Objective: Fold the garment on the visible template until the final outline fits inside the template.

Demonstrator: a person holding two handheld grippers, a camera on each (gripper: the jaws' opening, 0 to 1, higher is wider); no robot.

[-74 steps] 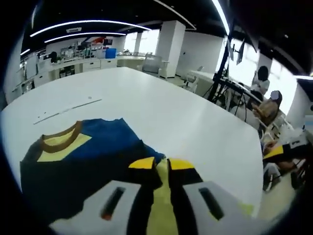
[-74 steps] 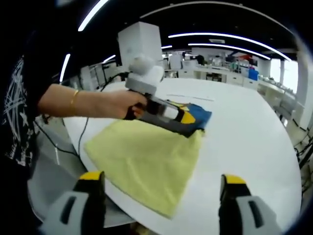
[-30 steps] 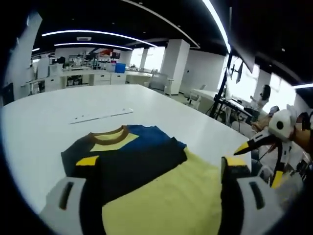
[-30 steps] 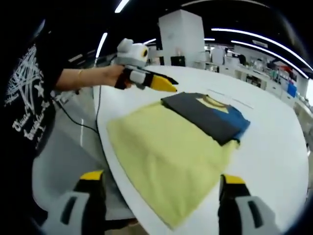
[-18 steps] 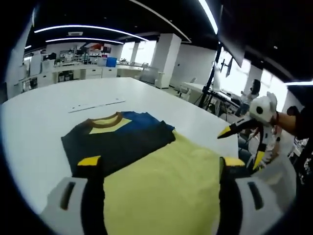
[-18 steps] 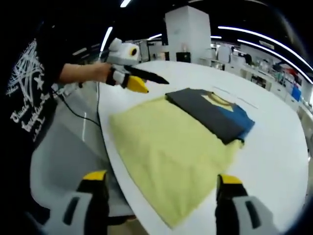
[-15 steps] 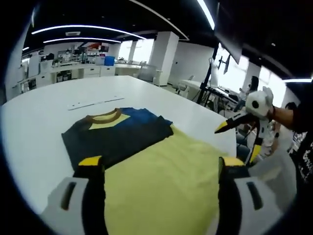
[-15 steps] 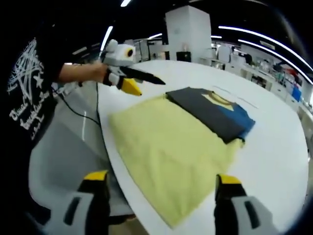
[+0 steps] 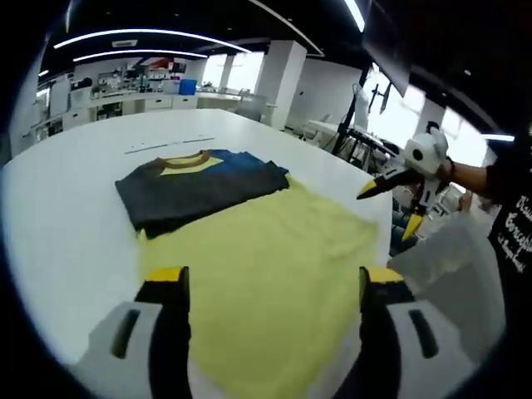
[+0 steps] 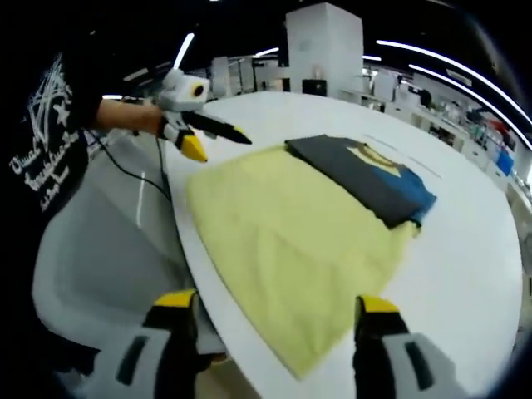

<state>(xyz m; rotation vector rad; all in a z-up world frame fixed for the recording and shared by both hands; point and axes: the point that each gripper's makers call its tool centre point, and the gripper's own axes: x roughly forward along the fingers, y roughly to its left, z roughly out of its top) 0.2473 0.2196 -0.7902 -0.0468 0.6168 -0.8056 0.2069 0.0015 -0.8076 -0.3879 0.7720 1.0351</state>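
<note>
Shirt [image 9: 199,184] is lying folded on the far end of the yellow cloth [image 9: 266,274], with its brown collar pointing away from you, and both are flat on the big white table [image 9: 66,208]. From your right gripper view the shirt [image 10: 366,187] sits at the far right part of the yellow cloth [image 10: 283,241], partly hanging past the cloth's edge onto the table [image 10: 465,266]. Your left gripper [image 9: 270,287] hovers over the near end of the cloth with its jaws spread wide and nothing between them. Your right gripper [image 10: 273,309] is the same deal, jaws wide apart, empty, hanging above the corner of the cloth by the table edge. In the left gripper view you can see your right gripper [image 9: 392,193] out past the table's right edge, jaws parted, holding nothing. In the right gripper view your left gripper [image 10: 208,137] is up in the air near the cloth's far left corner, jaws parted too, not touching the cloth as far as you can tell.
</note>
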